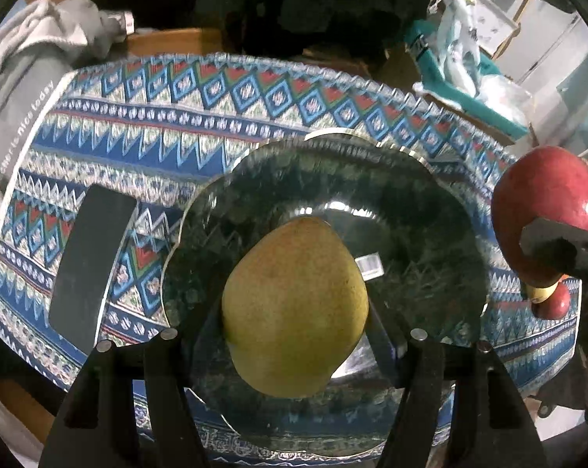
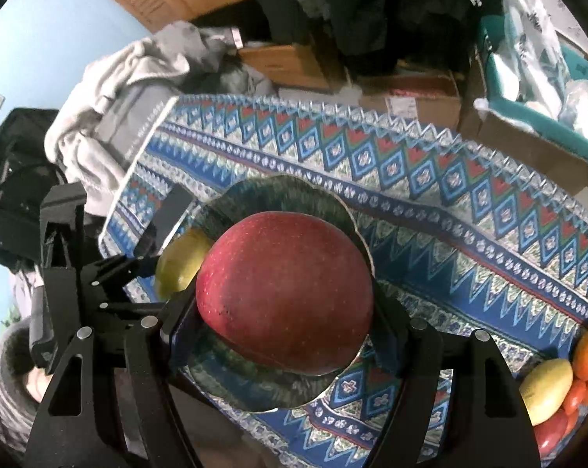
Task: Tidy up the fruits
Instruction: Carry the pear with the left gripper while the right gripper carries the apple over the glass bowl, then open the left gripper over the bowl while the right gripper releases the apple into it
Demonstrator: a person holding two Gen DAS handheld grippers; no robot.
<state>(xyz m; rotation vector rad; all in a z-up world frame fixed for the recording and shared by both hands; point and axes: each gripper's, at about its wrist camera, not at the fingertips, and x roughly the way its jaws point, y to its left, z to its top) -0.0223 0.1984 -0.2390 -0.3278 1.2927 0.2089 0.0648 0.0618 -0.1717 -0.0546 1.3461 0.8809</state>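
My left gripper (image 1: 295, 312) is shut on a yellow-green pear (image 1: 294, 312), held over the middle of a dark green glass plate (image 1: 411, 210) on the patterned cloth. My right gripper (image 2: 286, 312) is shut on a big red apple (image 2: 286, 292), held above the same plate (image 2: 286, 195). In the left wrist view the red apple (image 1: 547, 202) shows at the right edge with a black finger across it. The right wrist view has the pear (image 2: 180, 265) and the left gripper's black frame at the left of the apple.
A blue, red and white patterned cloth (image 1: 215, 117) covers the table. A black flat block (image 1: 91, 261) lies left of the plate. More fruit (image 2: 567, 378), yellow, orange and red, lies at the cloth's right edge. Grey clothing (image 2: 118, 89) and boxes crowd the back.
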